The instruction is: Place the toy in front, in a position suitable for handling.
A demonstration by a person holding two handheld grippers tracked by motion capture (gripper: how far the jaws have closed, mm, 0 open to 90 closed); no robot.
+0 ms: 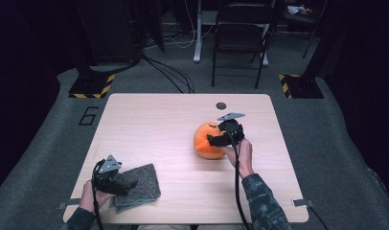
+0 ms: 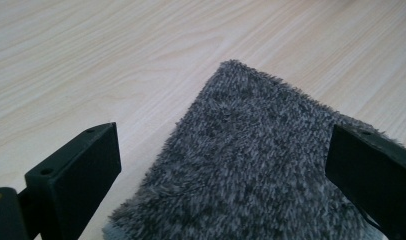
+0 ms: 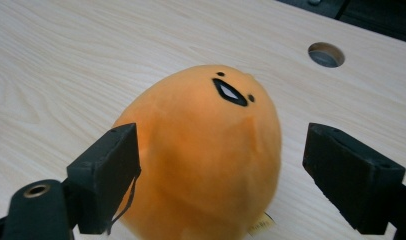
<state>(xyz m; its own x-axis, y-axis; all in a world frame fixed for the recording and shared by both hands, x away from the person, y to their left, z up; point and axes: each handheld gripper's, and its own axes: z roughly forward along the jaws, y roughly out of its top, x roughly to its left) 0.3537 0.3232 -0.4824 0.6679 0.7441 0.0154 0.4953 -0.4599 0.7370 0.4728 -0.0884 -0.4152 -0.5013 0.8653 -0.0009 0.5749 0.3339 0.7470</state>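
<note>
The right gripper [image 3: 221, 165] stands wide open around the orange plush toy [image 3: 206, 150] on the worktop [image 1: 149, 129] – it can roll away. The left gripper [image 2: 221, 165] – open over the grey cloth [image 2: 251, 165] – holds nothing

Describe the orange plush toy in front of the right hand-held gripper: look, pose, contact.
The orange plush toy is a soft, egg-shaped thing of smooth, short-napped fabric, with two small black dot eyes and a black open mouth near its top. A small tag pokes out at its base. It rests on the light wooden table, right of centre, near a round hole in the tabletop. The right hand-held gripper has its jaws spread open on either side of it; the left jaw looks close or grazing, the right one stands apart.
</note>
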